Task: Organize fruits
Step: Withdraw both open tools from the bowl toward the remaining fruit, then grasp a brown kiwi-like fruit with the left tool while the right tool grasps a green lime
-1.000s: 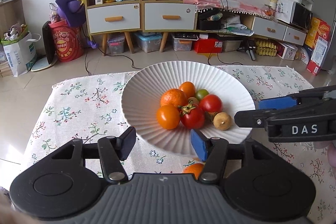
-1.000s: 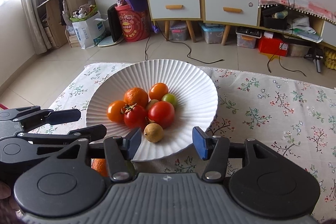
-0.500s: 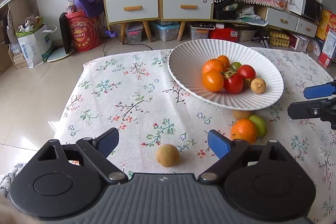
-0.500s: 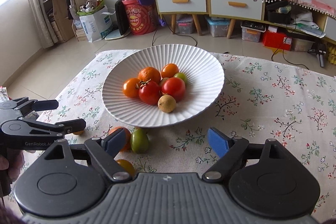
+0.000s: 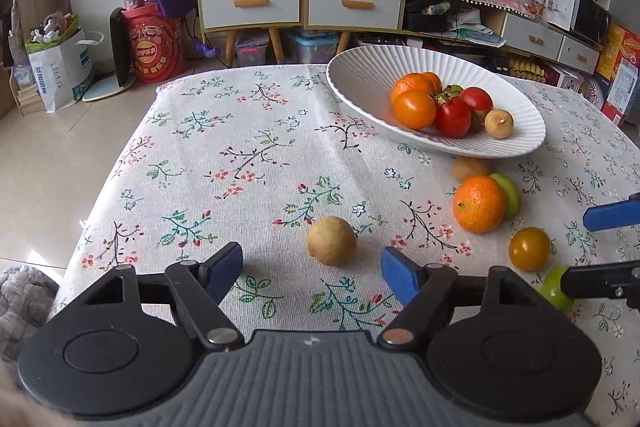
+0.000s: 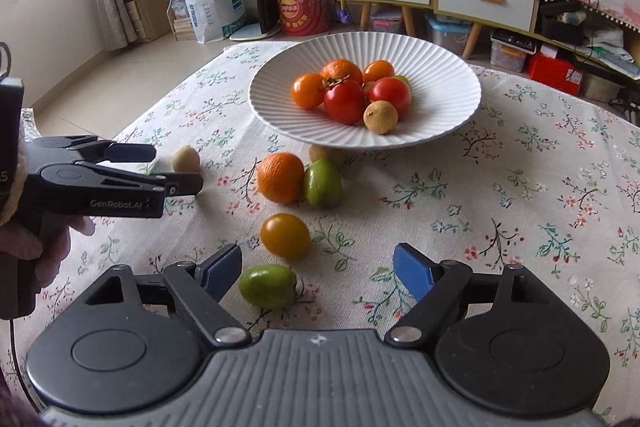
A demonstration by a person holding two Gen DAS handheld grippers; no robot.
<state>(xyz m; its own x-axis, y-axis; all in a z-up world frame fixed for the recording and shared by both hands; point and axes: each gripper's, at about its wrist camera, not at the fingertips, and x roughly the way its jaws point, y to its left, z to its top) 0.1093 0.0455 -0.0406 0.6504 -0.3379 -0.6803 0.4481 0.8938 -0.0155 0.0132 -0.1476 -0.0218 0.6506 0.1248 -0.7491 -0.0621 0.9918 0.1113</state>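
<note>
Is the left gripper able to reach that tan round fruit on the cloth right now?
Probably yes. The left gripper is open, the tan fruit sits just ahead between its fingers, and nothing lies between.

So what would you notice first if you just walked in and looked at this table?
Probably the big white plate near the far side of the flowery tablecloth, heaped with red tomatoes and oranges. Next, the loose fruit in front of it: an orange touching a green fruit, a small yellow tomato, and a round brown fruit sitting alone between the open left gripper fingers.
</note>
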